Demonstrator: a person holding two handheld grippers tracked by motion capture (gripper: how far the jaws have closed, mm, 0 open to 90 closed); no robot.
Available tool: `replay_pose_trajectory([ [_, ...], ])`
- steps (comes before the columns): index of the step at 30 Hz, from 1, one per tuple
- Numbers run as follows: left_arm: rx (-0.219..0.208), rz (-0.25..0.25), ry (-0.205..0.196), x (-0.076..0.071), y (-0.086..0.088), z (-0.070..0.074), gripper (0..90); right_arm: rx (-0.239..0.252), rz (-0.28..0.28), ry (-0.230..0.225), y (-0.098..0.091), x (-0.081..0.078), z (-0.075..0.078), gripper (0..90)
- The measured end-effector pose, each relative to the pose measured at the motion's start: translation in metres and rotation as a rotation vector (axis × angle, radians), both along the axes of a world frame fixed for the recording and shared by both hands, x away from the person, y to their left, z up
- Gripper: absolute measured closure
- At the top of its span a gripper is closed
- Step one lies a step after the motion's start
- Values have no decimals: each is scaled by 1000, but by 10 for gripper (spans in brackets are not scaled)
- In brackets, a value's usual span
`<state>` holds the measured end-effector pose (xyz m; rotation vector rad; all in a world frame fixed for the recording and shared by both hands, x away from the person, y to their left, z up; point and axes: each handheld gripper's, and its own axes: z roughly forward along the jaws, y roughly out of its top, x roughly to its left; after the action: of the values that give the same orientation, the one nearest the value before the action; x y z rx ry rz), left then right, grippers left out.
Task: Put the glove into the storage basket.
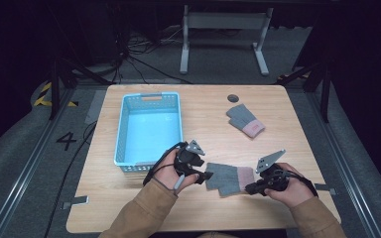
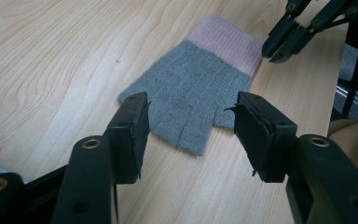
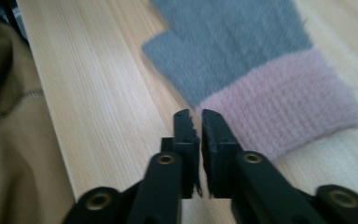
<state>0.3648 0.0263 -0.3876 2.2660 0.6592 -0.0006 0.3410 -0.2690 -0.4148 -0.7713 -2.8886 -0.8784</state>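
A grey knit glove with a pink cuff [image 1: 228, 177] lies flat on the wooden table [image 1: 278, 109] near its front edge, between my two grippers. My left gripper [image 1: 206, 176] stands open at the glove's finger end. In the left gripper view its jaws [image 2: 191, 135] straddle the grey fingertips [image 2: 186, 126] without touching them. My right gripper [image 1: 250, 188] sits at the cuff end; its jaws [image 3: 200, 121] show just a narrow slit with nothing in it, and the pink cuff [image 3: 284, 107] lies just beyond them. The left gripper view also catches the right gripper [image 2: 277, 46] by the cuff.
A second grey and pink glove [image 1: 245, 120] lies at the back right of the table. A light blue perforated basket [image 1: 120, 134] stands at the left. A small dark disc [image 1: 233, 97] rests near the far edge. A tan sleeve [image 3: 9, 116] is close to my right gripper.
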Motion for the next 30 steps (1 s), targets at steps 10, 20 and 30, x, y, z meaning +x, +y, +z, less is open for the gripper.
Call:
replay_pose_trajectory([
  [10,0,26,-6,1,9,3,424,77,-198,-126,-6,12,34,729],
  [20,-1,54,-7,-6,23,1,419,86,-293,-186,-12,51,54,687],
  [30,2,94,-3,-15,43,-2,411,79,-350,-224,-14,94,61,647],
])
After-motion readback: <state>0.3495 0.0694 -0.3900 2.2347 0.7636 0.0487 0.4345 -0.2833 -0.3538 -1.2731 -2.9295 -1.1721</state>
